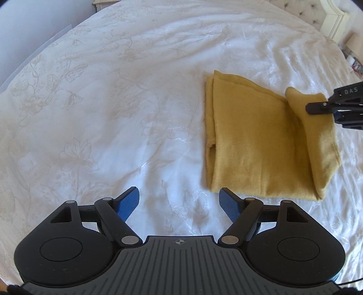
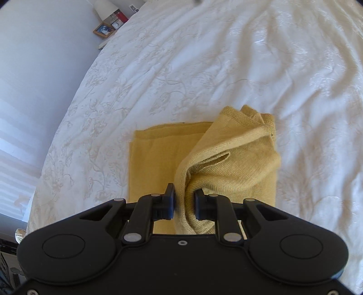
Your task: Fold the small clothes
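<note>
A mustard-yellow knit garment (image 1: 256,140) lies partly folded on the white bedspread (image 1: 113,102). My right gripper (image 2: 185,204) is shut on a bunched edge of the garment (image 2: 222,163) and holds that edge lifted over the flat part. In the left wrist view the right gripper (image 1: 317,107) comes in from the right edge, pinching the raised flap. My left gripper (image 1: 179,199) is open and empty, low over the bedspread just left of the garment's near corner, with blue pads (image 1: 128,202).
The bedspread (image 2: 226,56) is white with a pale floral pattern and wrinkles. A padded headboard (image 1: 304,11) is at the far right. A nightstand with a lamp (image 2: 106,9) and framed photo (image 2: 103,29) stands beyond the bed's left side.
</note>
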### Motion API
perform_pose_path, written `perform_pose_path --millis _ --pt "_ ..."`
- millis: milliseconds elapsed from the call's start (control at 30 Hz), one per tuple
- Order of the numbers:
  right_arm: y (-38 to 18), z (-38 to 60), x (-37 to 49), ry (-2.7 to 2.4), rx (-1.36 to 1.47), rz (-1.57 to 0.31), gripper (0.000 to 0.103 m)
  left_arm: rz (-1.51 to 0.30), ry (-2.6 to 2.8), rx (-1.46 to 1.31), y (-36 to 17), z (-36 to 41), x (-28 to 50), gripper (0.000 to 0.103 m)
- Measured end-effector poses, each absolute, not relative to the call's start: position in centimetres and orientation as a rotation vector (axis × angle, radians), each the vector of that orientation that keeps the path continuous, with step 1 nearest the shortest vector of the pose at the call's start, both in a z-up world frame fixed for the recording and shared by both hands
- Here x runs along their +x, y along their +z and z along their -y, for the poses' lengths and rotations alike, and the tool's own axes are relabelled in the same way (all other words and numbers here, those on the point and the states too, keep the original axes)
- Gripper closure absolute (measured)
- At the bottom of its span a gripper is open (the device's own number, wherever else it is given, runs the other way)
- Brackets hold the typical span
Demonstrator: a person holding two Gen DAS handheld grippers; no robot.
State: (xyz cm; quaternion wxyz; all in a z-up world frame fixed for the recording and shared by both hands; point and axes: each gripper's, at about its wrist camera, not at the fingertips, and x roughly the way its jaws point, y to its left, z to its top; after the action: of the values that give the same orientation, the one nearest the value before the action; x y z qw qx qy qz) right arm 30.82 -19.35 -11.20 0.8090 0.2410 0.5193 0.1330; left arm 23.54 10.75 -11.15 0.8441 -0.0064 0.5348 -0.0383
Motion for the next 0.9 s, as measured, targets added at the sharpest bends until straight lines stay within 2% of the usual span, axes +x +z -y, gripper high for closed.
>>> perform_pose_path --millis 333,500,767,900 --pt "-13.1 10.0 33.5 0.314 0.409 -1.187 0.076 -1.153 -0.087 -0.014 -12.3 -14.5 24.7 0.026" --pt "-14.2 7.6 34.4 0.314 0.367 -1.216 0.062 -1.168 -0.092 -0.021 -12.8 -15.4 25.2 0.026" --pt "-12.0 10.4 32.5 0.342 0.480 -1.078 0.061 -1.163 -0.140 -0.001 -12.7 -14.7 26.6 0.026" --pt "-12.1 13.1 30.7 0.266 0.462 -1.064 0.055 -1.134 -0.190 0.017 -12.3 -13.1 28.6 0.026"
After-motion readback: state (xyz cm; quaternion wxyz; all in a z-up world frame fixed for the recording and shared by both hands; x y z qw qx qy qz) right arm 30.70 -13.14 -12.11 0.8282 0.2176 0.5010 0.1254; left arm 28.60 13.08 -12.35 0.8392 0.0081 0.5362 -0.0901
